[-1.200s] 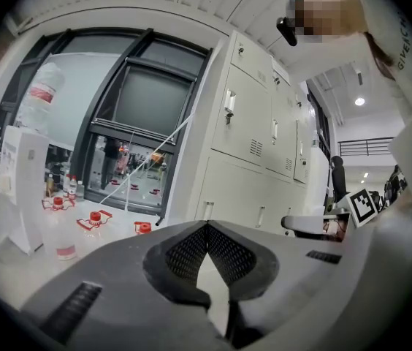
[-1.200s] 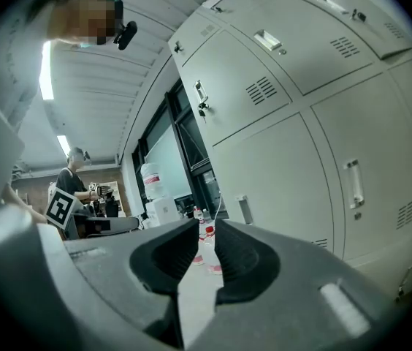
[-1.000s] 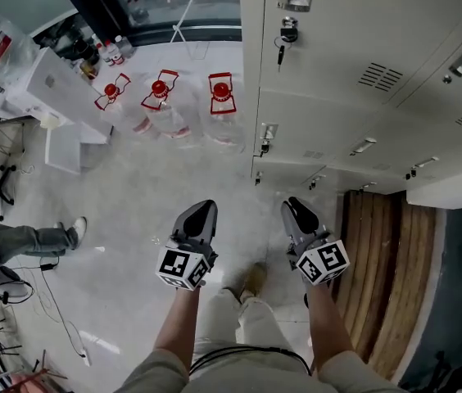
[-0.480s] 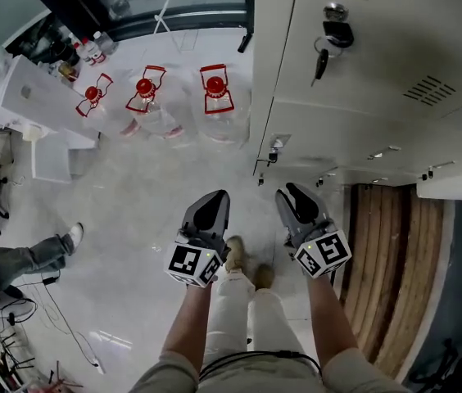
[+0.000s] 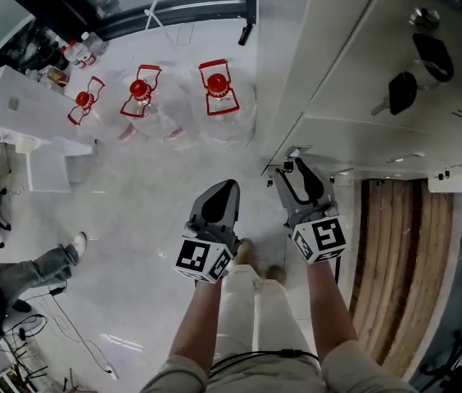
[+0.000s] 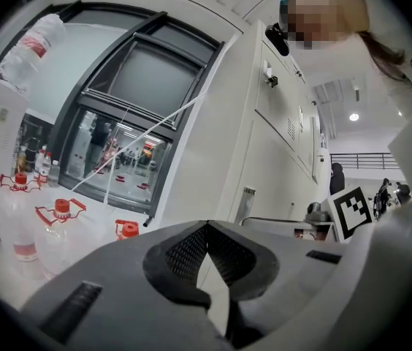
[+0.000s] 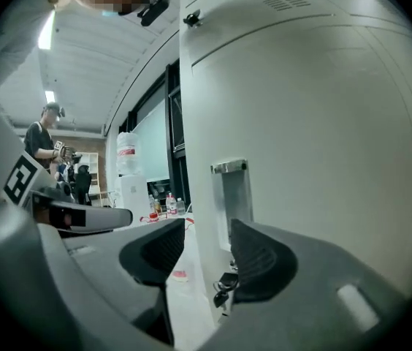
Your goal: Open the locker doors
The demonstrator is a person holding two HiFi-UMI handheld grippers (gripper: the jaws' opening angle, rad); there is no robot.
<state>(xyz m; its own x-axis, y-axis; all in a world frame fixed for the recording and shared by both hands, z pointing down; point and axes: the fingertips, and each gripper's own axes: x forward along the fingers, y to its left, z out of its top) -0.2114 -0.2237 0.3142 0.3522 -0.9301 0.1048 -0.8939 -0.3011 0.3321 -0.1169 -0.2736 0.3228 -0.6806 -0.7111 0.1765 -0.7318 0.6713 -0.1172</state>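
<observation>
We hold the right gripper (image 7: pixel 207 231), fingers just opening wide and empty, just short of the locker door handle (image 7: pixel 229 196); the left gripper (image 6: pixel 207 227), fingers pressed together, hangs left of that handle.

Left gripper (image 5: pixel 228 188): jaws closed tip to tip, empty; pointing forward; marker cube (image 5: pixel 204 259) at its rear.
Left forearm (image 5: pixel 192 322): bare, extended.
Right gripper (image 5: pixel 294 170): jaws apart, just been opening, nothing gripped between them; beside the left one, slightly further forward.
Right forearm (image 5: pixel 327 309): bare, extended.
</observation>
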